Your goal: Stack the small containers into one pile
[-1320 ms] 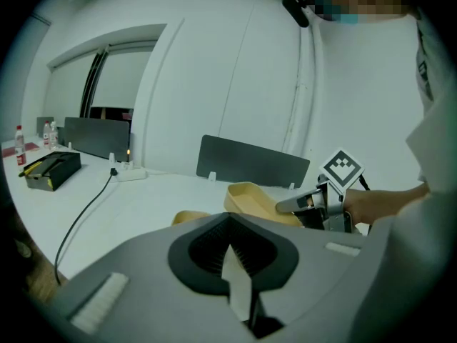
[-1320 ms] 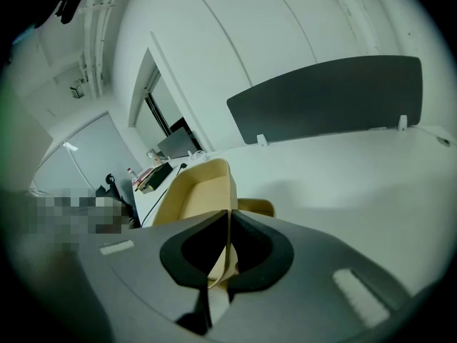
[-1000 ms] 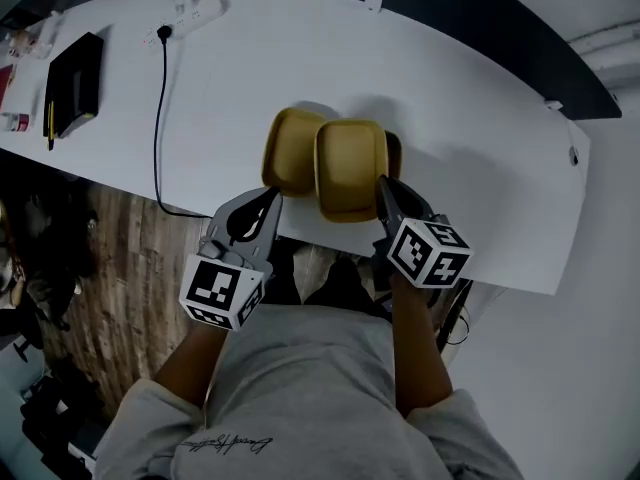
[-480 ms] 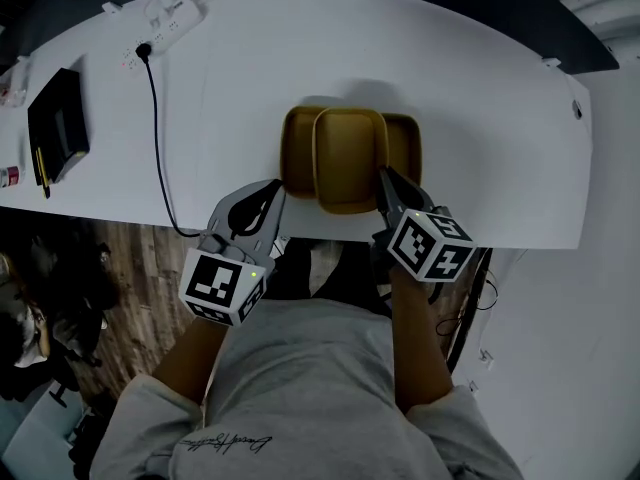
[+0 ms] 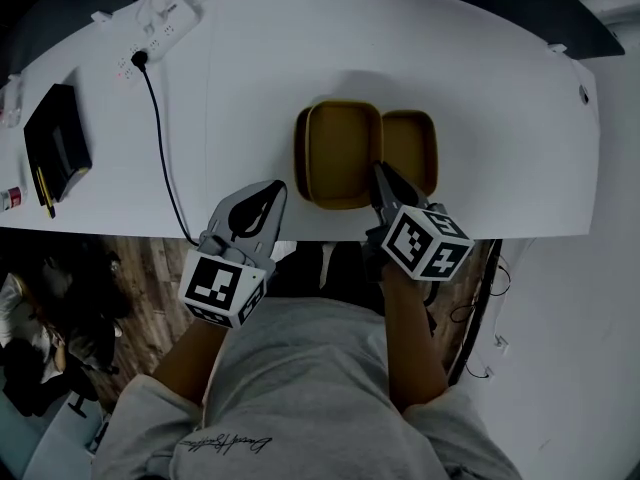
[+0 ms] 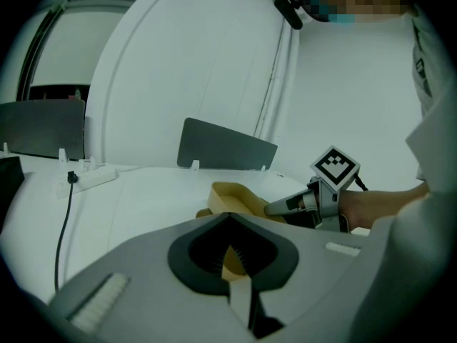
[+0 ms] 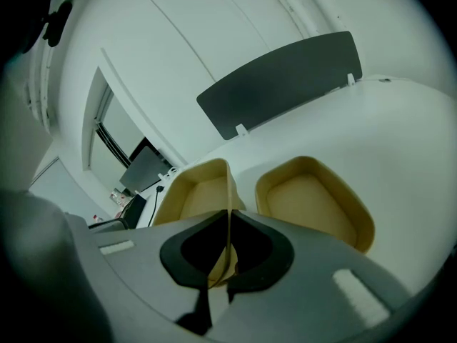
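While the white table point(image 5: 250, 78) fills most of the head view, its near edge gives way to a wooden floor point(image 5: 130, 288) on the left and loose cables point(image 5: 480, 308) on the right. A white power strip point(image 5: 150, 38) lies near the far left corner. A black cable point(image 5: 165, 158) runs from its plug across the top to the near edge. Further left rests a black notebook point(image 5: 58, 140) with a yellow pen point(image 5: 42, 186) just beside it. Dark partition panels point(image 6: 226, 146) stand upright along the far edge, with pale walls behind (the left gripper view shows them best).

Near the middle of the table, close to its front edge, are three tan containers. The right gripper point(image 5: 380, 175) has its jaws pinched narrow on the right-hand wall of the held container point(image 5: 343, 153). That one sits tilted over a lower container point(image 5: 300, 148), which shows only as a sliver on its left. A third container point(image 5: 412, 150) lies open side up on the table just beside them on the right; whether it touches the held one I cannot tell. The left gripper point(image 5: 272, 194) hovers over the front edge, left of the containers and apart from them, its jaws meeting at the tips with nothing gripped. A grey sweatshirt point(image 5: 300, 388) fills the bottom of the head view.
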`<state>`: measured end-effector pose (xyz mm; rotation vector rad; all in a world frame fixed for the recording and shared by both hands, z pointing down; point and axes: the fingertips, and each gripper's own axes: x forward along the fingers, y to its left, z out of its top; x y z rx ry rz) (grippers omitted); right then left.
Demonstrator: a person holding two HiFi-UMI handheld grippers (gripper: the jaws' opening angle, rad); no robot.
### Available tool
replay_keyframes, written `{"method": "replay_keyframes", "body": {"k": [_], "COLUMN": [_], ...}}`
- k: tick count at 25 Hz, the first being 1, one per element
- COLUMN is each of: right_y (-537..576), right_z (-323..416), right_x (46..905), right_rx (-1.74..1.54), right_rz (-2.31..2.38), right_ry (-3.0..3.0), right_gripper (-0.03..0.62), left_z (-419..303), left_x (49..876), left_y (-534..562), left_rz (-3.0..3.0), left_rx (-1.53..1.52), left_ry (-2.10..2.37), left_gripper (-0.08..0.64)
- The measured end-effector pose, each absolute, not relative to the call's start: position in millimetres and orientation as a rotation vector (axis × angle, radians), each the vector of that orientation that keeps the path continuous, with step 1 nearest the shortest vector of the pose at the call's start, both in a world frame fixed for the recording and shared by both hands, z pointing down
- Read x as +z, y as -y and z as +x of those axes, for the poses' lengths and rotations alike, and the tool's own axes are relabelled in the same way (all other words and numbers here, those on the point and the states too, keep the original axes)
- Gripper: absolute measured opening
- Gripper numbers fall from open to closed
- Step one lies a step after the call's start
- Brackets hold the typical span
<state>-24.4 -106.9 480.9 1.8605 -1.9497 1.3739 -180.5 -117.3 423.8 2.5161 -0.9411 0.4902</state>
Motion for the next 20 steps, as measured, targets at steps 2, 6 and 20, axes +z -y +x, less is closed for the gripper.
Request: {"method": "replay_keyframes", "body": {"k": [2, 6, 20], "right_y": [107.3, 106.5, 112.6], "right_z": [-31.0, -38.4, -46.0], "right_x": [485.7, 493.9, 510.3], "right_rx": [1.391, 1.403, 1.357], "right_rz": [1.849, 1.842, 1.841], "right_ry": [1.943, 1.919, 1.863], "right_gripper": [0.028, 0.028, 0.028], "left_z": [-182.9, -184.7, -198.5], "left_x": [426.5, 434.4, 445.8], "left_y": [118.7, 120.6, 122.2], "left_rz": [2.506, 2.492, 2.462], "left_rx": [0.493, 0.499, 0.513], "left_ry": [0.939, 0.926, 0.938], "left_gripper": [0.002, 0.002, 0.002]}}
